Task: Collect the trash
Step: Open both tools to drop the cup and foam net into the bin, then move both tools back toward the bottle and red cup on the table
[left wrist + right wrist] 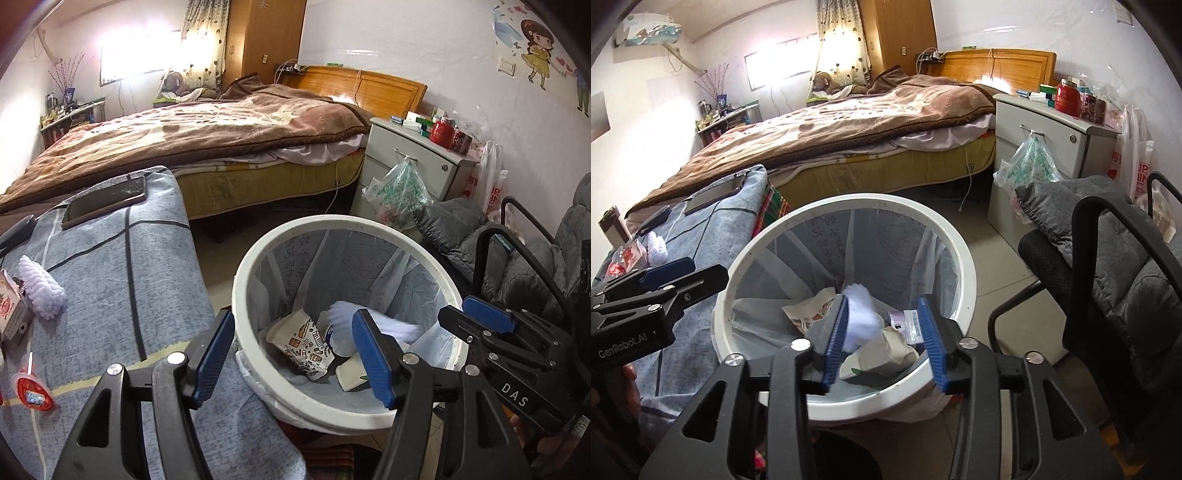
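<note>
A white trash bin (240, 295) with a thin liner stands on the floor under both grippers. My left gripper (293, 321) hangs open above it with nothing between its fingers. My right gripper (882, 301) is open too, over the bin's near rim (964, 266). A blurred white wad (862, 317) lies loose between its pads, close to the left one, above the rubbish. In the bin are a patterned paper cup (303, 343) and a small carton (351, 373). On the blue-grey cloth (110, 277) to the left lie a white knobbly piece (40, 284) and a red-lidded cup (33, 393).
A phone (103, 203) lies on the cloth's far end. Behind the bin is a bed (221, 125), with a nightstand (413, 155) and a hanging plastic bag (399, 188). A black chair with a grey cushion (1108, 236) stands close on the right.
</note>
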The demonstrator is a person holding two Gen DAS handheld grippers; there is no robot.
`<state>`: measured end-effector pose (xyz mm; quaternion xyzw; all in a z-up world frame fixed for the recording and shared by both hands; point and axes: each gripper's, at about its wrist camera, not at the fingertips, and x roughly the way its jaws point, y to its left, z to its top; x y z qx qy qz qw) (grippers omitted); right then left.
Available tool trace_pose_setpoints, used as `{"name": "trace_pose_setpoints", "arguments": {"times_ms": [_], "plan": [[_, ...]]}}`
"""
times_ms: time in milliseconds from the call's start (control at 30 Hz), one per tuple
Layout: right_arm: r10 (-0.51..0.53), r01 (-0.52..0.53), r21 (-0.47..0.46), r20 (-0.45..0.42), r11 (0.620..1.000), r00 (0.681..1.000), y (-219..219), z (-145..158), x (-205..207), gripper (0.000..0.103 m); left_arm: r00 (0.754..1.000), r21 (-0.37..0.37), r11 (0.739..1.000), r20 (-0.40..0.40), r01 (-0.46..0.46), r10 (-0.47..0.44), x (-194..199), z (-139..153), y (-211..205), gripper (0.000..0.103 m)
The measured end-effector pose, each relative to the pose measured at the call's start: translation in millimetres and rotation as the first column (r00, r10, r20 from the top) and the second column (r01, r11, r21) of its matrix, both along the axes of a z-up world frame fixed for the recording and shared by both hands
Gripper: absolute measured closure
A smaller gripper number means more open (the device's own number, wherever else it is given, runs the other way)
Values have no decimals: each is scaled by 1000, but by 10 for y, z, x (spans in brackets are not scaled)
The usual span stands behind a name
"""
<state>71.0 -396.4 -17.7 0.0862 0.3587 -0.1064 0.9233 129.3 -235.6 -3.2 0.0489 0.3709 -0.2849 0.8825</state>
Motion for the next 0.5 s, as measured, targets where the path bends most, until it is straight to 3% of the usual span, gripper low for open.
{"name": "trace_pose_setpoints", "arguments": {"times_ms": [500], "plan": [[42,-40,-38,50,998,998,305,184,-61,57,997,-38,997,44,-68,70,-132,176,488,35]]}}
